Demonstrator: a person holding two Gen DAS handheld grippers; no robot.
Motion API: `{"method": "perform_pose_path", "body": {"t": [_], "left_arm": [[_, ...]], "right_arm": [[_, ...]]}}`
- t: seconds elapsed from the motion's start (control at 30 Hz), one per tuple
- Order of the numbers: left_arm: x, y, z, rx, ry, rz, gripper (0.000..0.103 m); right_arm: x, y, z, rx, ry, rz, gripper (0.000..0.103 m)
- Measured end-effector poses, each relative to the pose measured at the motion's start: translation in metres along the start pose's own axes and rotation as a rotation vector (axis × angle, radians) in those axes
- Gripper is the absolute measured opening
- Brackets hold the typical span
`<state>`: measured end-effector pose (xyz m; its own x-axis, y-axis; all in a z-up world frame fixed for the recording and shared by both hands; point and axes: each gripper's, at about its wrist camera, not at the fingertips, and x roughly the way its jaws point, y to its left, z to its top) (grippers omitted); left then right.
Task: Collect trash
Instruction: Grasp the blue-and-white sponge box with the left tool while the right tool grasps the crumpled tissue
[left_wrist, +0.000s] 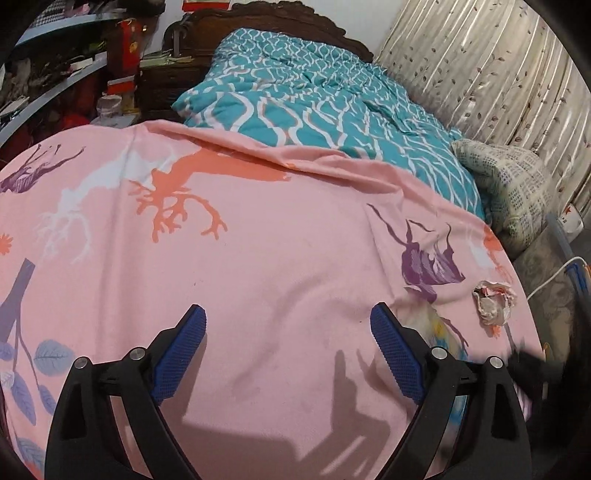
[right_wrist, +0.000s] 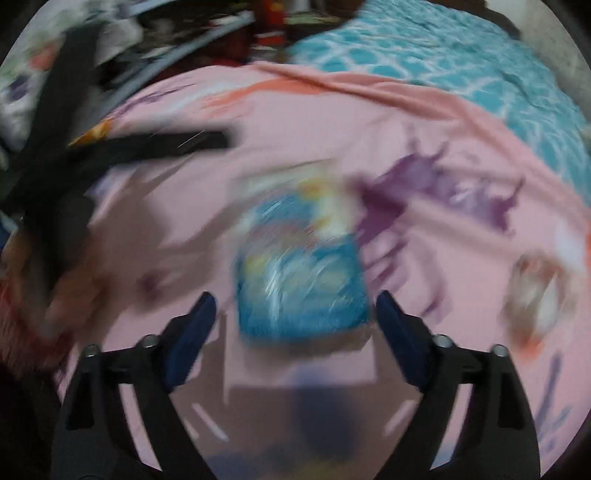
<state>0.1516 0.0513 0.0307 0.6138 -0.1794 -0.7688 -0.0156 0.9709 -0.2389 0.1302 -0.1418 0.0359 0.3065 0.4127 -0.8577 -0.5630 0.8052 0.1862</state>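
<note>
A crumpled white and pink wrapper (left_wrist: 494, 302) lies on the pink bedsheet (left_wrist: 258, 240) near its right edge. A blue and yellow snack packet (right_wrist: 301, 273) lies flat on the sheet, just ahead of my right gripper (right_wrist: 295, 310), which is open with the packet's near end between the fingertips. The right wrist view is blurred by motion. The crumpled wrapper shows there at the right (right_wrist: 539, 295). My left gripper (left_wrist: 288, 325) is open and empty above bare sheet. A corner of the packet (left_wrist: 439, 328) shows behind its right finger.
A teal patterned quilt (left_wrist: 314, 103) is heaped at the far end of the bed, with a grey patterned pillow (left_wrist: 509, 192) to its right. Curtains (left_wrist: 480, 62) hang at the right. Cluttered shelves (left_wrist: 55, 85) stand at the left. A white cable (left_wrist: 550, 277) runs beside the bed.
</note>
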Motion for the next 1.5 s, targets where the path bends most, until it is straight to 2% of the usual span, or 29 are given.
{"method": "perform_pose_path", "body": {"t": [0.07, 0.17, 0.23, 0.3, 0.4, 0.53, 0.67, 0.73, 0.77, 0.8, 0.83, 0.87, 0.93, 0.97, 1.1, 1.3, 1.5], "left_arm": [[-0.002, -0.006, -0.002, 0.021, -0.007, -0.006, 0.087], [-0.003, -0.022, -0.007, 0.08, -0.006, -0.039, 0.088], [-0.002, -0.037, -0.013, 0.127, 0.006, -0.064, 0.089], [-0.001, -0.05, -0.019, 0.171, 0.023, -0.091, 0.089], [-0.002, -0.07, -0.027, 0.227, 0.033, -0.101, 0.092], [-0.004, -0.09, -0.03, 0.276, 0.04, -0.083, 0.094], [0.008, -0.107, -0.028, 0.295, 0.084, -0.037, 0.094], [0.016, -0.113, -0.028, 0.305, 0.099, -0.008, 0.094], [0.02, -0.118, -0.029, 0.314, 0.104, 0.008, 0.094], [0.023, -0.122, -0.03, 0.325, 0.103, 0.023, 0.094], [0.025, -0.124, -0.031, 0.334, 0.1, 0.038, 0.094], [0.027, -0.125, -0.032, 0.344, 0.097, 0.053, 0.093], [0.029, -0.126, -0.036, 0.36, 0.095, 0.049, 0.079], [0.028, -0.125, -0.037, 0.365, 0.098, 0.036, 0.077], [0.019, -0.118, -0.043, 0.379, 0.084, 0.039, 0.075], [-0.008, -0.099, -0.066, 0.395, 0.089, 0.003, 0.075], [-0.04, -0.089, -0.103, 0.46, 0.099, -0.078, 0.075]], "right_arm": [[-0.01, 0.007, -0.02, 0.003, -0.033, 0.009, 0.09], [-0.037, -0.014, -0.037, 0.117, -0.145, -0.028, 0.09], [-0.063, -0.05, -0.044, 0.278, -0.263, -0.093, 0.09], [-0.082, -0.089, -0.05, 0.453, -0.341, -0.175, 0.09], [-0.096, -0.139, -0.056, 0.676, -0.402, -0.224, 0.09], [-0.08, -0.177, -0.046, 0.794, -0.389, -0.227, 0.09], [-0.047, -0.191, -0.025, 0.795, -0.342, -0.259, 0.09], [-0.032, -0.195, -0.021, 0.793, -0.315, -0.26, 0.082], [-0.026, -0.193, -0.019, 0.785, -0.309, -0.273, 0.077], [-0.022, -0.188, -0.016, 0.752, -0.305, -0.308, 0.063], [-0.019, -0.185, -0.014, 0.724, -0.289, -0.32, 0.058], [-0.016, -0.182, -0.011, 0.695, -0.274, -0.319, 0.041], [-0.014, -0.172, -0.01, 0.645, -0.262, -0.276, 0.041], [-0.013, -0.167, -0.011, 0.626, -0.256, -0.261, 0.04], [-0.012, -0.125, -0.023, 0.513, -0.239, -0.21, 0.04], [-0.022, -0.06, -0.054, 0.385, -0.235, -0.176, 0.041], [-0.036, -0.014, -0.091, 0.335, -0.24, -0.134, 0.041]]}}
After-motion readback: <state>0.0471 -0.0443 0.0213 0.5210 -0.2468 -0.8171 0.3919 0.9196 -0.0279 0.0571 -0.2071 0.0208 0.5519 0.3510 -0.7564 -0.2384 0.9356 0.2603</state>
